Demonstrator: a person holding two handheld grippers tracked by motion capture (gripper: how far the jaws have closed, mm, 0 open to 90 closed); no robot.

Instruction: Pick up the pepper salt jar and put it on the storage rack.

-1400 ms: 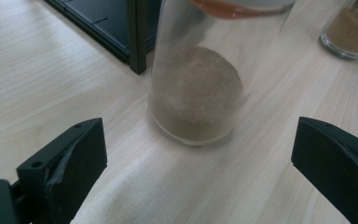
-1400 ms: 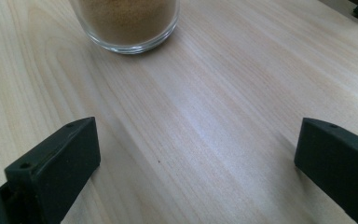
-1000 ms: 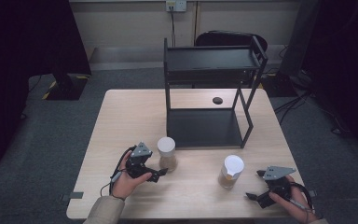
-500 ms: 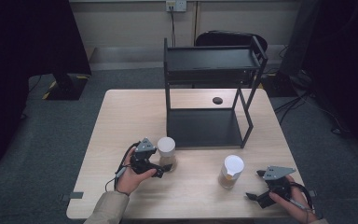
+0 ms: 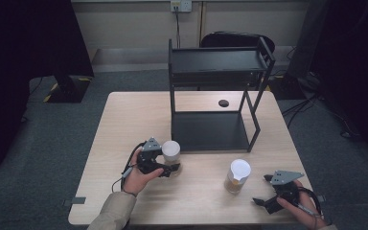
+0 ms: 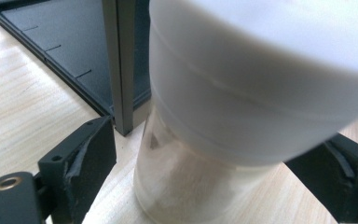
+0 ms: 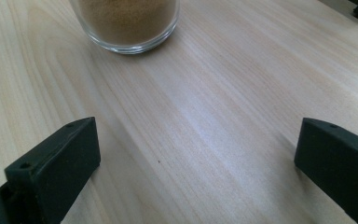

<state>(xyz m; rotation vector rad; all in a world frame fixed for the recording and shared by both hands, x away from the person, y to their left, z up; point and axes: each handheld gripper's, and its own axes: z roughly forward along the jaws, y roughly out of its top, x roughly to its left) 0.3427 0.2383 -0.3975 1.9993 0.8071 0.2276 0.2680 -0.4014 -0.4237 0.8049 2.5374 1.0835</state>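
White-lidded jar (image 5: pixel 171 154) stands on the wooden surface (image 5: pixel 134 115) at near left, just in front of the black shelf rack (image 5: pixel 215 98). The left gripper (image 5: pixel 168 168) has its fingers (image 6: pixel 81 161) around the jar's clear lower body; they have just been closing, and a narrow gap seems to remain at the left finger, though the lid hides the right one's contact. To the right stands a second white-lidded jar (image 5: pixel 237 175) of brown powder. At near right, the right gripper (image 5: pixel 261 189) rests with fingers (image 7: pixel 58 163) spread wide over bare wood, holding nothing. No readable label shows.
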